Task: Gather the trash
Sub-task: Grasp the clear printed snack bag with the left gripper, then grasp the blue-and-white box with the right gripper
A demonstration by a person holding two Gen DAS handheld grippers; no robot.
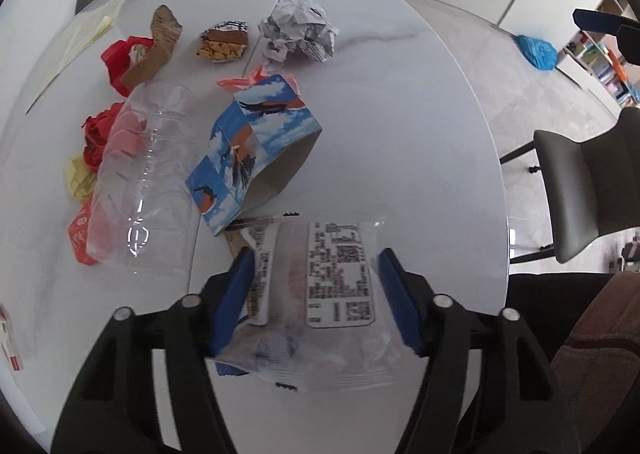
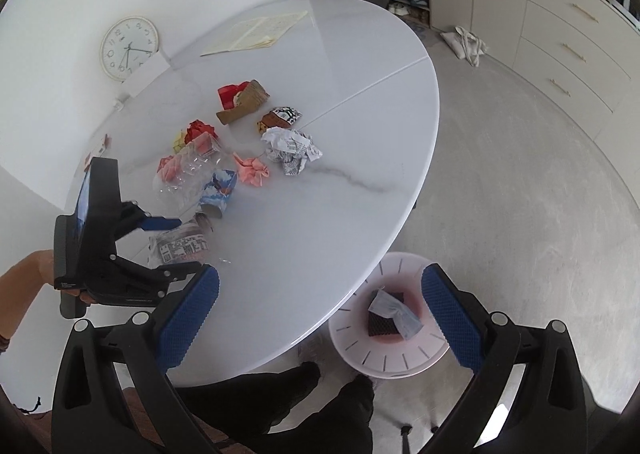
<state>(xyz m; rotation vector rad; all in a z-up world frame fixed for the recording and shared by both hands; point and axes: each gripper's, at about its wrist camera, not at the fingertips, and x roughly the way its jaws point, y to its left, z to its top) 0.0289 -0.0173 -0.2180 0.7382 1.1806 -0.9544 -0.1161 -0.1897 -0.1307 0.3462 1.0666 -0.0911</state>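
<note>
Left wrist: the left gripper (image 1: 320, 294) straddles a clear wrapper (image 1: 320, 294) at the table (image 1: 400, 134) edge; whether the pads press it I cannot tell. It looks light, crinkly and slippery, best pinched mid-body. Its label print is unreadable.

Right wrist: the right gripper (image 2: 320, 318) hangs wide open and empty above the bin (image 2: 360, 350) on the floor.

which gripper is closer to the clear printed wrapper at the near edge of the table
Left. The left gripper straddles the clear printed wrapper, a finger on each side. The right gripper hangs open off the table's edge, above the white bin.
</note>
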